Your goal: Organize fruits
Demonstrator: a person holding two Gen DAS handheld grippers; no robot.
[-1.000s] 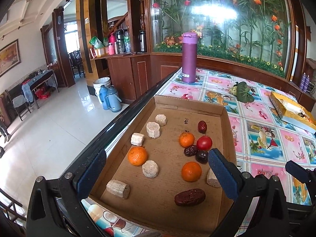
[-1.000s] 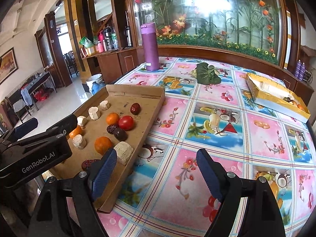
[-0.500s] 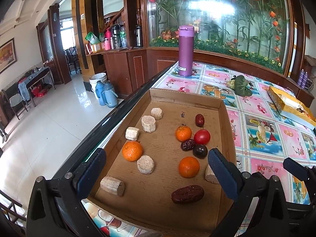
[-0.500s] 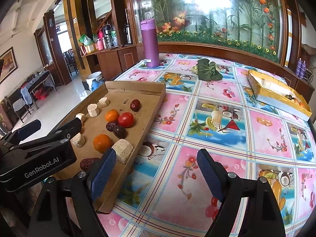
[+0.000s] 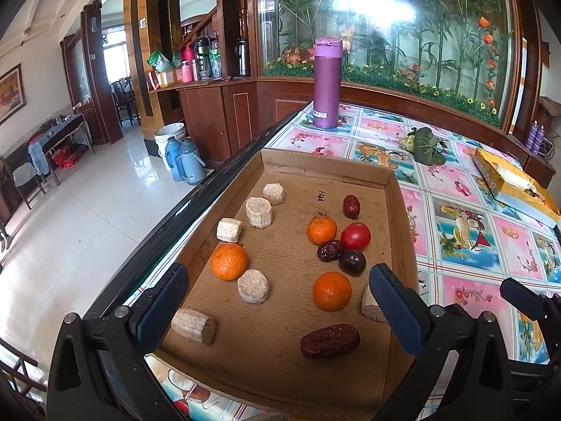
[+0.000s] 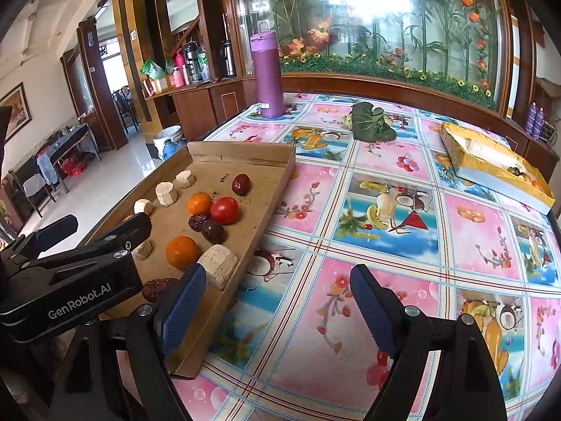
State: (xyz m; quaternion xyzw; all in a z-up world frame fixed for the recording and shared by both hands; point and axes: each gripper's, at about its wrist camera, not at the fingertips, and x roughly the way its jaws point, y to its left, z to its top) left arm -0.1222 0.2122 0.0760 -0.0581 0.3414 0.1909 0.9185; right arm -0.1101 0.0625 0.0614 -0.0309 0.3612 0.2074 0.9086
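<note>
A shallow cardboard tray (image 5: 326,165) (image 6: 277,179) lies on the table's left edge. It holds three oranges (image 5: 229,261) (image 5: 332,290) (image 5: 322,229), a red tomato (image 5: 355,235) (image 6: 224,209), a dark plum (image 5: 352,262), red dates (image 5: 330,341) (image 5: 351,206) and several pale cut stalk pieces (image 5: 253,286). My left gripper (image 5: 278,310) hovers open over the tray's near end, nothing between its fingers. My right gripper (image 6: 277,314) stands open above the tablecloth just right of the tray.
A purple flask (image 5: 327,82) (image 6: 267,75) stands at the far left of the flowered tablecloth (image 6: 385,210). A green leafy vegetable (image 6: 371,122) lies mid-table, and a yellow box (image 6: 491,161) at the far right. The table edge drops to the tiled floor (image 5: 87,217) on the left.
The left wrist view has shifted slightly, the tray sitting a little lower and more centred. Both grippers remain open; no fruit has moved.
</note>
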